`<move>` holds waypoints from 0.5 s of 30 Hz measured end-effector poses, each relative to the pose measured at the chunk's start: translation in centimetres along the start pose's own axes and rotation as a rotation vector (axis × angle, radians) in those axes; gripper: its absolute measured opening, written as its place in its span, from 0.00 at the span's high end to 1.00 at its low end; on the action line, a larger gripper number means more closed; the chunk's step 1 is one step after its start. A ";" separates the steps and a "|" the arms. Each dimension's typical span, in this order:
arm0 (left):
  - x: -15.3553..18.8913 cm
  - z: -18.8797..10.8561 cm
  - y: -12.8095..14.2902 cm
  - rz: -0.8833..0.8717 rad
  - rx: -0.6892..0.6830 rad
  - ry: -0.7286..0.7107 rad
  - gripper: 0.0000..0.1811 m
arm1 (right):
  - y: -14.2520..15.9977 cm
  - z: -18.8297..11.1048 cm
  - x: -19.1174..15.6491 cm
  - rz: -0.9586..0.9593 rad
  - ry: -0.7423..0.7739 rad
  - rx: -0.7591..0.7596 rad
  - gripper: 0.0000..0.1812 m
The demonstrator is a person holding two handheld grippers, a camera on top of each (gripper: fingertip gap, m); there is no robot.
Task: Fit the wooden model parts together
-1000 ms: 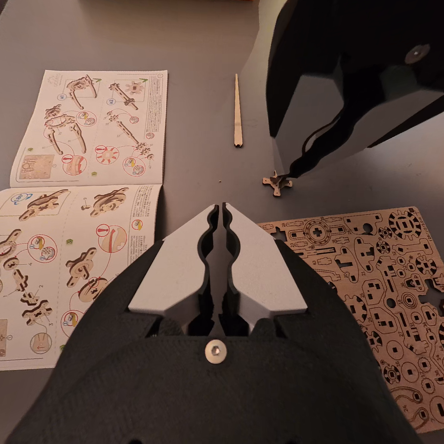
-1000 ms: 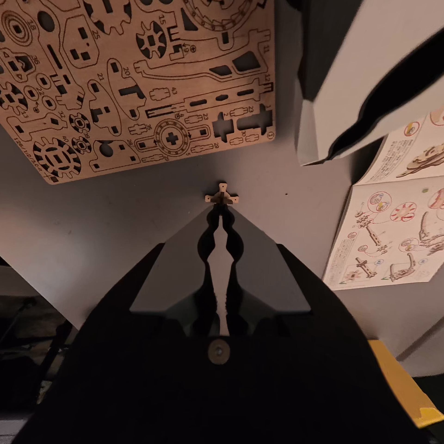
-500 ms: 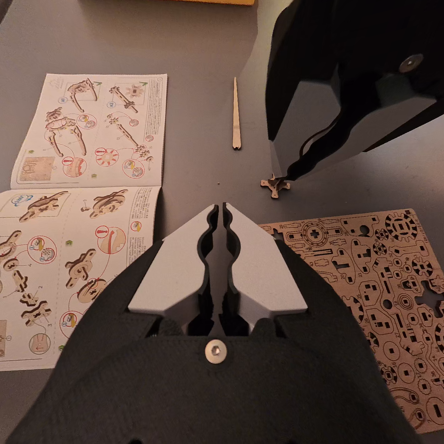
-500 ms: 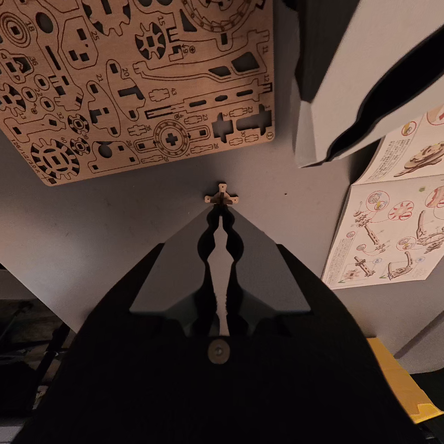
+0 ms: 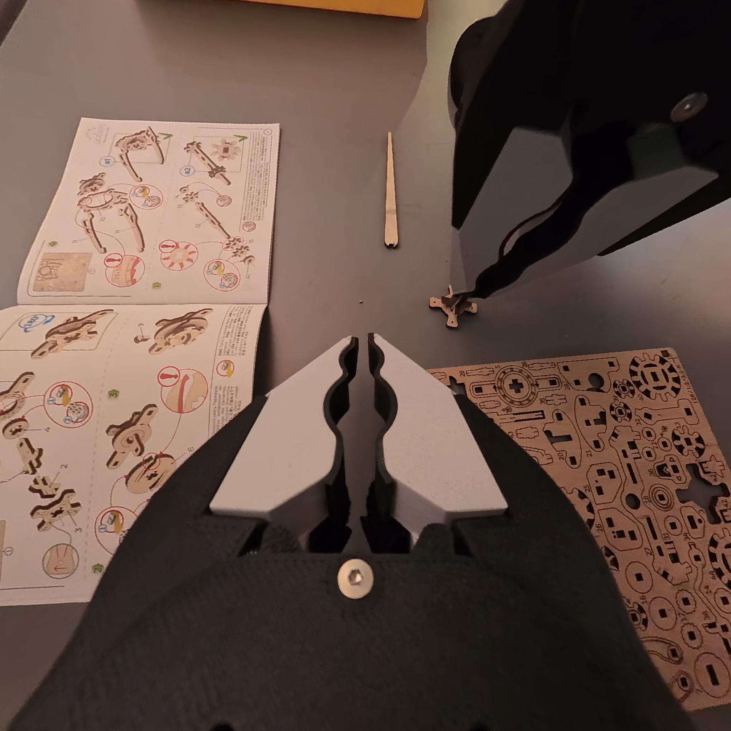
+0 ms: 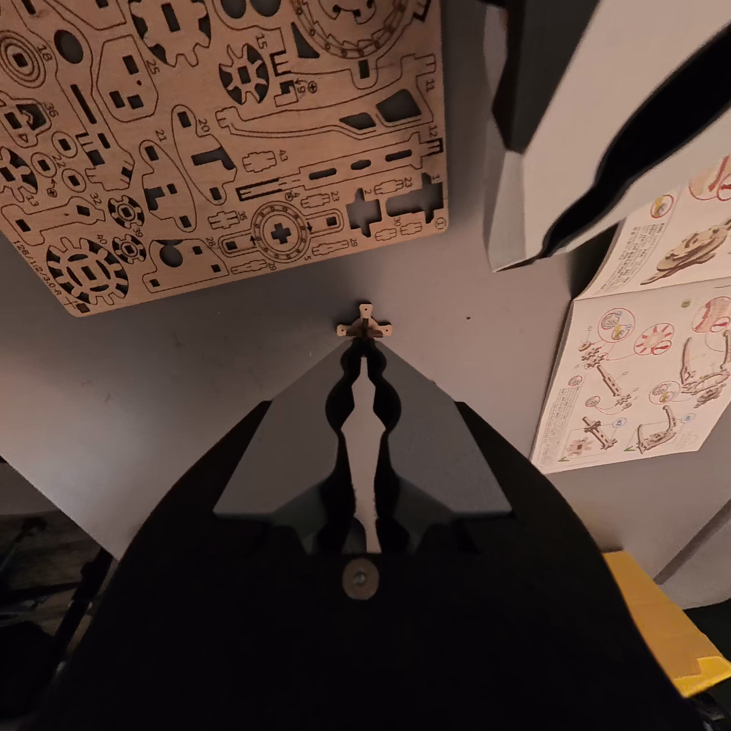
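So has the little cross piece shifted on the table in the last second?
No. In the right wrist view the cross piece sits the same way below the wooden sheet, at the right gripper tips.

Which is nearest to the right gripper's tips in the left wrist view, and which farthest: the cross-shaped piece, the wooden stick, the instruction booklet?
1. Cross-shaped piece: right at the tips of the right gripper, on the table.
2. Wooden stick: to the left of the tips and farther up the table.
3. Instruction booklet: far left, lying open.
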State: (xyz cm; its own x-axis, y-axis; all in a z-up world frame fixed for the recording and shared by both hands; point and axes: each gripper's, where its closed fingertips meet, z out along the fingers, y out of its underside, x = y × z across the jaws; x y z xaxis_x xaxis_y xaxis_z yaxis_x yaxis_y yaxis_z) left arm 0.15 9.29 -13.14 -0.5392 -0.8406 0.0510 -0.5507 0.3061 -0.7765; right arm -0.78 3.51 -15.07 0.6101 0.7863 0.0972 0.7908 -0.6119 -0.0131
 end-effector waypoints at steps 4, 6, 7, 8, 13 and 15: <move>0.3 0.5 0.4 0.005 -0.021 0.014 0.98 | -0.1 -0.1 0.1 0.005 0.050 0.045 0.99; 0.3 0.6 0.6 0.010 -0.032 0.015 0.97 | -0.4 -0.1 0.3 0.028 0.059 0.086 0.99; 0.3 0.7 0.7 0.009 -0.033 0.016 0.97 | -0.3 -0.1 0.5 0.040 0.066 0.096 0.99; 0.3 0.6 0.7 0.006 -0.030 0.019 0.97 | -0.1 -0.2 0.7 0.046 0.071 0.108 0.99; 0.4 -0.2 -1.0 0.013 0.069 0.031 0.94 | -0.4 -2.7 1.5 0.293 -0.116 0.424 0.99; 0.9 -1.1 -2.5 -0.002 0.164 0.075 0.93 | -1.3 -6.2 2.1 0.457 -0.328 0.751 0.99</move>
State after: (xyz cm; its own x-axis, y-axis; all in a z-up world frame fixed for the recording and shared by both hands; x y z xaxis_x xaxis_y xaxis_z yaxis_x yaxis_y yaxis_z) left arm 0.33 8.26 -10.46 -0.5874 -0.8037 0.0948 -0.4443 0.2224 -0.8678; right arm -0.86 5.41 -8.66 0.7623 0.5381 -0.3596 0.2260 -0.7420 -0.6312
